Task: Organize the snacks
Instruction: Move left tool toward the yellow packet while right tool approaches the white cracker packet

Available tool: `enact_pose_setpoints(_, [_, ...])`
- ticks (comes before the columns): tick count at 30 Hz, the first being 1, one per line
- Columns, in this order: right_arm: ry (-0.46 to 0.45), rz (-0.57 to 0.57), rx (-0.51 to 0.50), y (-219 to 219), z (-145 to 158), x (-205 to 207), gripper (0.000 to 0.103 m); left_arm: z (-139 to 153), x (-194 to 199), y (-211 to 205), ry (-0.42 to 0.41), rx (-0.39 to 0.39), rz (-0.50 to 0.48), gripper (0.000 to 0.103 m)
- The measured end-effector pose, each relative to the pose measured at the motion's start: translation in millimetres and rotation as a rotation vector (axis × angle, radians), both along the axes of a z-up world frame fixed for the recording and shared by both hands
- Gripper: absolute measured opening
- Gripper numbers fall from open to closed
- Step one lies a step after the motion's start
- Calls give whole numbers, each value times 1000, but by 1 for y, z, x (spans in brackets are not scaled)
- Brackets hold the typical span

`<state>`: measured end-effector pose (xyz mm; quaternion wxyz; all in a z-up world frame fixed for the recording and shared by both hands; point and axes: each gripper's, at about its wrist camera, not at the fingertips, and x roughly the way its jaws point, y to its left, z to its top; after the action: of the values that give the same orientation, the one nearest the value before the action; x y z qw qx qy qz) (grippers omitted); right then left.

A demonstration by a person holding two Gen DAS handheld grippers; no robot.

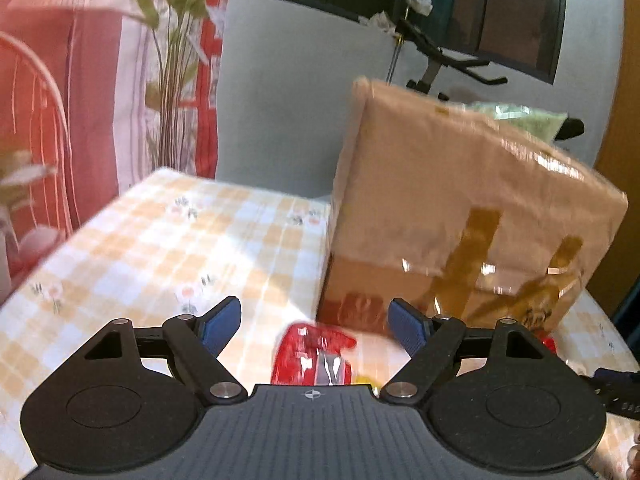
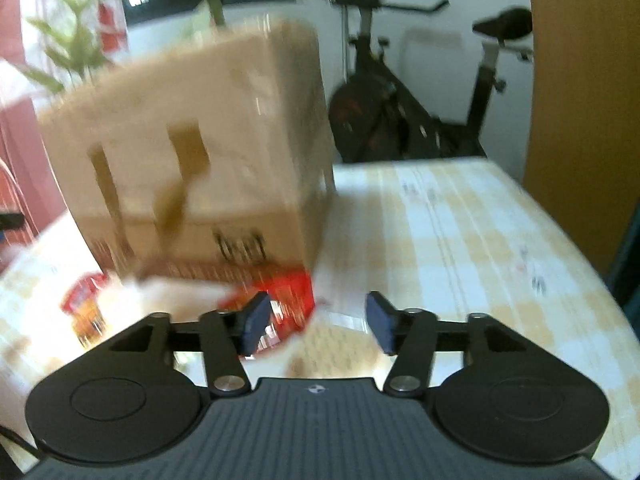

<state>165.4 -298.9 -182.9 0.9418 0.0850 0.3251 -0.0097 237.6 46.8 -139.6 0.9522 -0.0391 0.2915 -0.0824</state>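
Left gripper (image 1: 315, 326): jaws spread wide, nothing pinched, hanging over a red snack packet (image 1: 311, 356) on the checked tablecloth (image 1: 160, 240).
Right gripper (image 2: 316, 322): jaws apart, empty; another red packet (image 2: 288, 300) sits by its left pad, probably untouched, blur hides it.
Cardboard box (image 1: 452, 208): just behind both packets.
Open room: bare cloth left of the box and right, up to the table edge (image 2: 580, 264).

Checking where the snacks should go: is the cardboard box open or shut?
Shut on the sides shown: the cardboard box has brown tape across its flap seam. Its far sides are hidden.
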Motion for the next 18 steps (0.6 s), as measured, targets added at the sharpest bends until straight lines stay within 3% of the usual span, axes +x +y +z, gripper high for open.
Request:
enact_pose_setpoints(5, [53, -18, -24, 11, -20, -1, 65, -20, -5, -5, 43, 13, -17, 83])
enact_pose_setpoints(9, [37, -14, -53, 17, -25, -4, 64, -31, -9, -11, 72, 22, -35, 83])
enact_pose_setpoints(10, [27, -9, -60, 18, -26, -6, 60, -34, -10, -13, 83, 20, -40, 82])
enact_pose_setpoints(13, [-9, 43, -39, 20, -28, -7, 56, -45, -17, -20, 119, 9, -43, 80])
enact_pose_setpoints(18, [-49, 138, -102, 35, -27, -10, 55, -57, -23, -30, 159, -17, -69, 78])
